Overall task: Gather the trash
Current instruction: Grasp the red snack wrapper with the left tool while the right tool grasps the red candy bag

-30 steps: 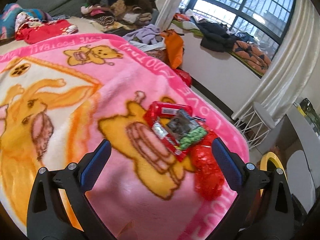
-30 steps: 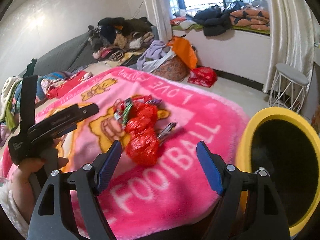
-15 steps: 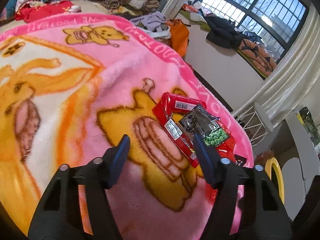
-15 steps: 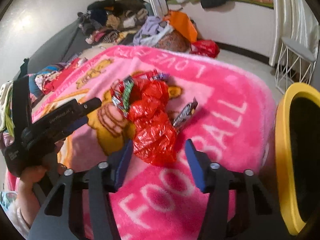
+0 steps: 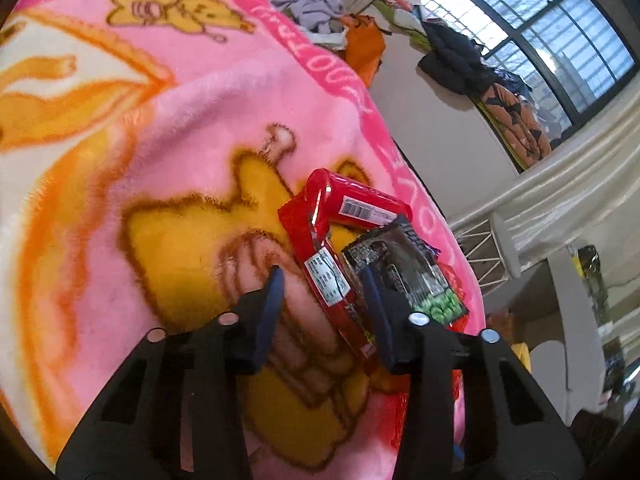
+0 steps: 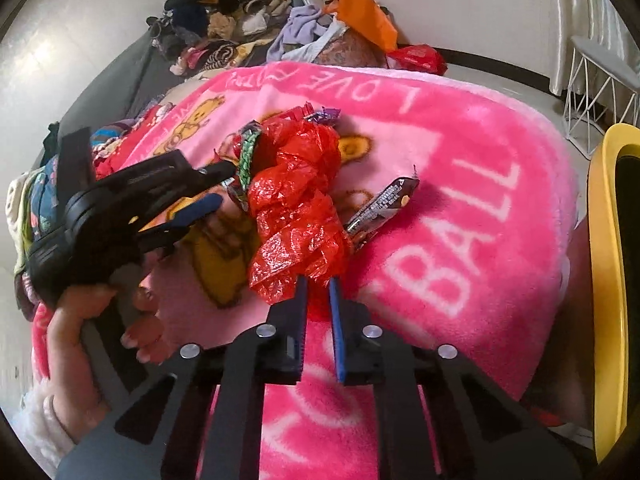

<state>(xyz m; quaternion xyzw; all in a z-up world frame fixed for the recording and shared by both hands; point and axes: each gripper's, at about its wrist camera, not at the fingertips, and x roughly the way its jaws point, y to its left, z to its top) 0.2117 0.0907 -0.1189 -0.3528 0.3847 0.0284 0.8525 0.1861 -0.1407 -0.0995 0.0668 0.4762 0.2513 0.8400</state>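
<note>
Blanket [image 6: 460, 168] first, pink and plush, spread over the whole bed with a cartoon bear printed on it, and off at the right edge of the right wrist view sits a yellow-rimmed bin [image 6: 604, 280], well apart from the litter. Trash is heaped in the middle of the blanket: a crumpled red plastic bag [image 6: 296, 216] is the biggest piece, running lengthwise straight away from the right gripper [image 6: 318, 284]. That gripper's jaws are closing to a narrow slit, and the near tail of the bag sits right at the tips; whether the pads truly pinch the film I cannot tell from here. Over to the left gripper [image 5: 320, 284]: its jaws are closing too, and between them lies the near end of a long red wrapper [image 5: 332, 276], its length running away from the gripper and up to a folded far end; the pads do not look pressed on it yet. Beside it rests a black-and-green snack packet [image 5: 404, 268], touching the red wrapper. Smallest of all, a lone dark candy wrapper [image 6: 380, 208] lies just right of the red bag, nearer the right hand, likely a later pick.
</note>
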